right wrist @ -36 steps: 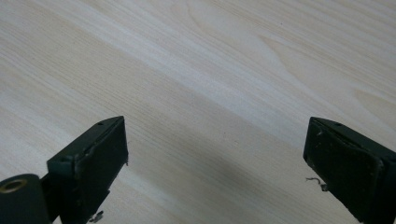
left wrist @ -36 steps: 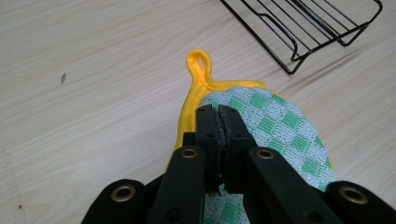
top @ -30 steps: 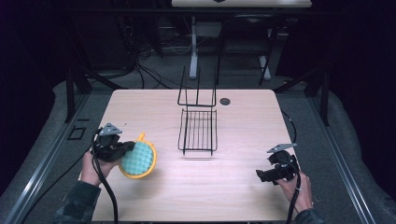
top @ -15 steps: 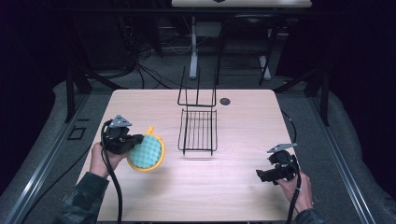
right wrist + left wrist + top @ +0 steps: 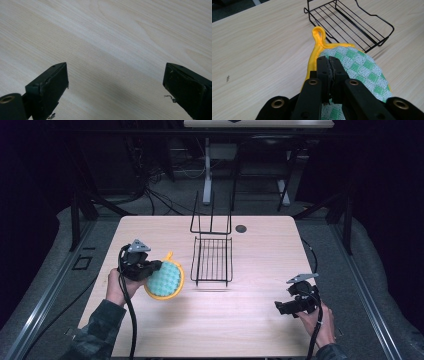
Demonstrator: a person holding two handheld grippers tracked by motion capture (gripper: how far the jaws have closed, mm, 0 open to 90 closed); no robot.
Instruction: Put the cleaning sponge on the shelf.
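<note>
Left gripper view: left tongs [image 5: 330, 62] clamped tight on the potholder [image 5: 359, 70], held at the counter's [image 5: 250, 320] left, just left of the wire rack [image 5: 212, 260]. Judged light, soft, floppy; rim or loop [image 5: 318, 33] grips best. Right tongs [image 5: 115, 85] gape wide, empty.

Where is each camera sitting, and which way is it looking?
High view: sits above the person's side, looks forward and down on the table; both forearms show, with the left hand-held gripper and right hand-held gripper.
Left gripper view: rides the left hand-held gripper, looks along jaws shut on the pot holder toward the wire rack.
Right gripper view: rides the right hand-held gripper, looks down at bare wood between open jaws.
Shared: high and left gripper views both show pot holder and rack.
</note>
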